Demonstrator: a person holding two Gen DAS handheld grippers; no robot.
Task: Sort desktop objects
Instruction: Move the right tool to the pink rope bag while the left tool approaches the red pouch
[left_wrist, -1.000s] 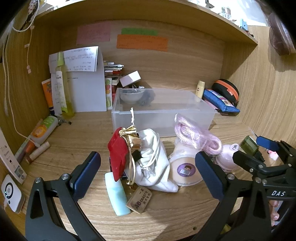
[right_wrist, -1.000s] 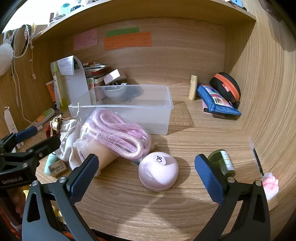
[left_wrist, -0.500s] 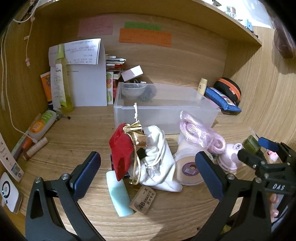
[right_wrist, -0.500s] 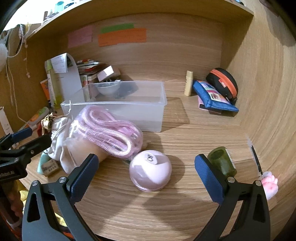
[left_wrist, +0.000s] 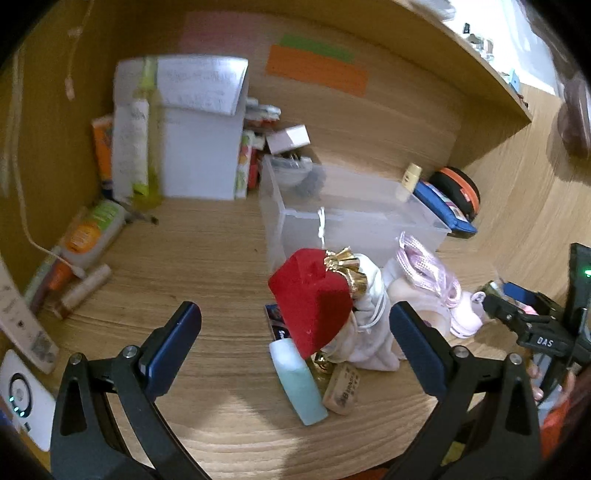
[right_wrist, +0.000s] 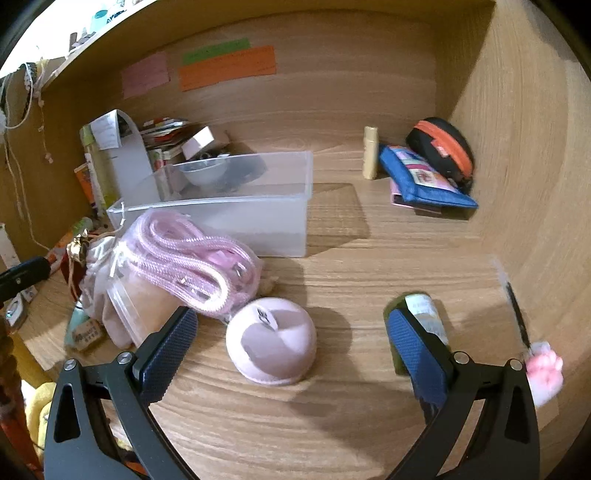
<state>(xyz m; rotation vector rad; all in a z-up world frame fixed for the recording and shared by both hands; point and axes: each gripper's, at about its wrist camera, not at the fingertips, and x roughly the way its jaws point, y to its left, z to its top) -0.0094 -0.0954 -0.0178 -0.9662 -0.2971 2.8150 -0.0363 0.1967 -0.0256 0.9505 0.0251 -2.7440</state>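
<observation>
My left gripper (left_wrist: 295, 343) is open, its fingers straddling a red velvet pouch with a gold tie (left_wrist: 312, 299) that leans on a white drawstring bag (left_wrist: 364, 325). A pale blue bar (left_wrist: 297, 380) and a tan eraser (left_wrist: 341, 387) lie in front of the pouch. My right gripper (right_wrist: 288, 350) is open around a pink round case (right_wrist: 271, 341), which sits on the desk between the fingers. A pink rope in a clear bag (right_wrist: 188, 266) lies to its left. The clear plastic bin (right_wrist: 236, 206) stands behind, with a bowl inside. A green bottle (right_wrist: 421, 325) lies behind the right finger.
A blue pouch (right_wrist: 424, 181), a black and orange case (right_wrist: 443, 151) and a yellow tube (right_wrist: 370, 157) sit in the back right corner. Papers and bottles (left_wrist: 177, 129) stand at the back left. Tubes (left_wrist: 88, 232) lie along the left wall. A pink paw toy (right_wrist: 546, 373) rests at the right.
My left gripper has moved forward and left, closer to the red pouch. My right gripper has advanced so the pink round case now lies between its fingers.
</observation>
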